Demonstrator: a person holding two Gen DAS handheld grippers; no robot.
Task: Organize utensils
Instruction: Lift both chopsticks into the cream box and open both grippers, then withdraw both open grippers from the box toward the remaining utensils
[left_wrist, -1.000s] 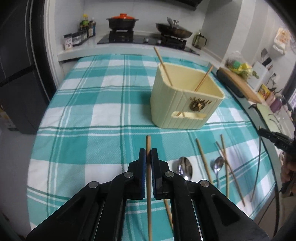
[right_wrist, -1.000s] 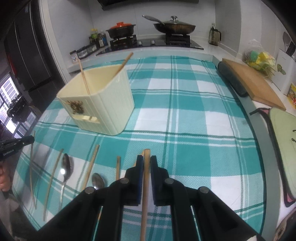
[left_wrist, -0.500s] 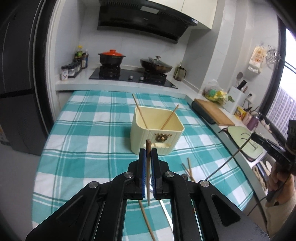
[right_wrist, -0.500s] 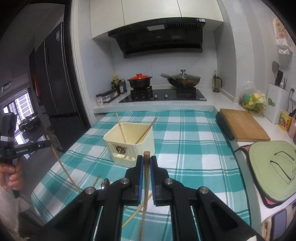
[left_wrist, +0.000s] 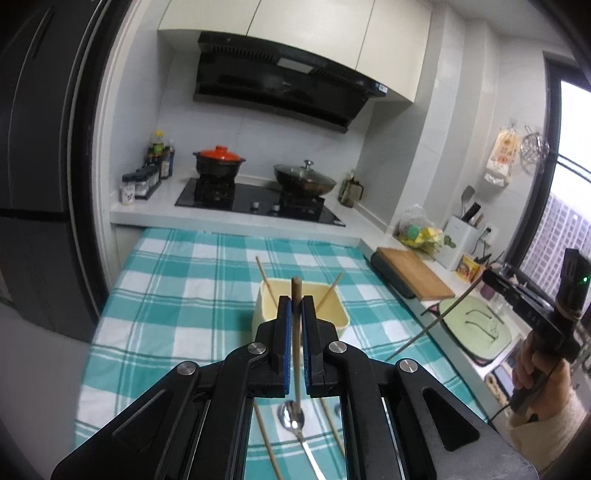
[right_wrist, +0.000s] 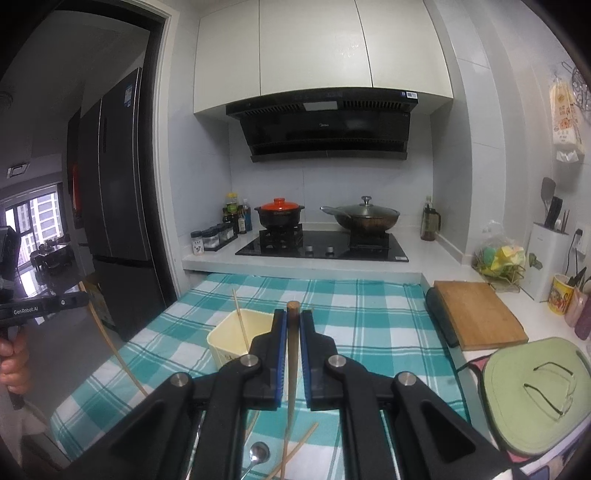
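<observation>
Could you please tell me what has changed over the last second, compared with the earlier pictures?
Both claws rose well above the checked tablecloth, each lifting its chopstick clear: the left claw with its chopstick, the right claw with its chopstick. The grips stayed shut. The cream holder, its two chopsticks and the cutlery on the cloth stayed put.

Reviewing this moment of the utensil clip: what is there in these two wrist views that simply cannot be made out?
- Left wrist view: the spoon and loose chopsticks on the checked cloth are mostly hidden behind the left gripper; their count is unclear.
- Right wrist view: the right gripper covers the near wall of the cream holder; its bottom is unseen.
- Both views: the lower tips of the held chopsticks run off the bottom edge.
- Spice jar labels: too small to read.
</observation>
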